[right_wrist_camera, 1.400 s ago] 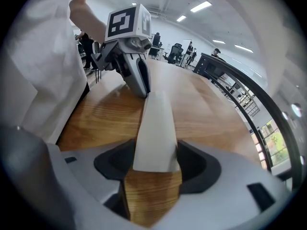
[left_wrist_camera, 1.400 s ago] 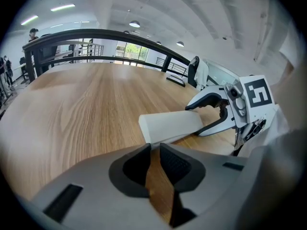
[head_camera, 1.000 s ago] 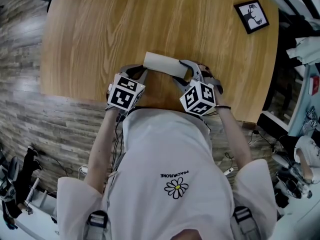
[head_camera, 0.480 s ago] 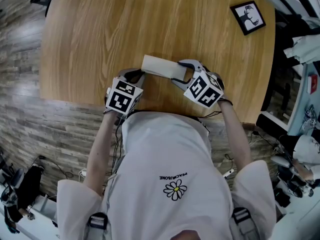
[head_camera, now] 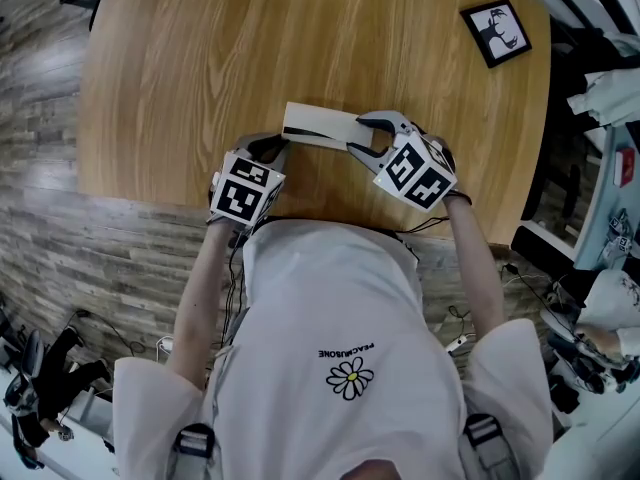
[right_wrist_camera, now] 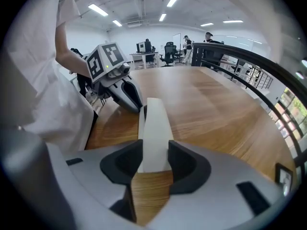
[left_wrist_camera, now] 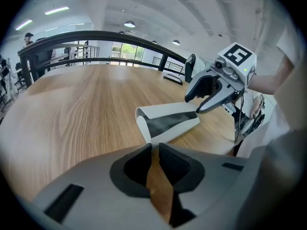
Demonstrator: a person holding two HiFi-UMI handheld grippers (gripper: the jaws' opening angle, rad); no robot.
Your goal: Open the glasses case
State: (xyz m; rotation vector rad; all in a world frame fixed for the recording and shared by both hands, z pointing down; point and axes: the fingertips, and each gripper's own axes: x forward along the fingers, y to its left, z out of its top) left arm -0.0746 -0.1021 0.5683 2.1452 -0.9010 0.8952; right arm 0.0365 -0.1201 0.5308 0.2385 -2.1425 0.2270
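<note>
Glasses case (head_camera: 318, 120) ajar; dark interior, contents hidden.

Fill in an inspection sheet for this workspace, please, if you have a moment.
Surface: round wooden table.
Job's things: white glasses case, partly open, with a dark gap showing.
Clutter: small framed picture lying near the table's far right edge.
Grippers: left gripper has its fingers shut on one end of the case; right gripper has just been closing, its fingers on the upper flap.
Cables: dark cables hang below the right gripper.
Surroundings: plank floor; assorted gear at the right.
</note>
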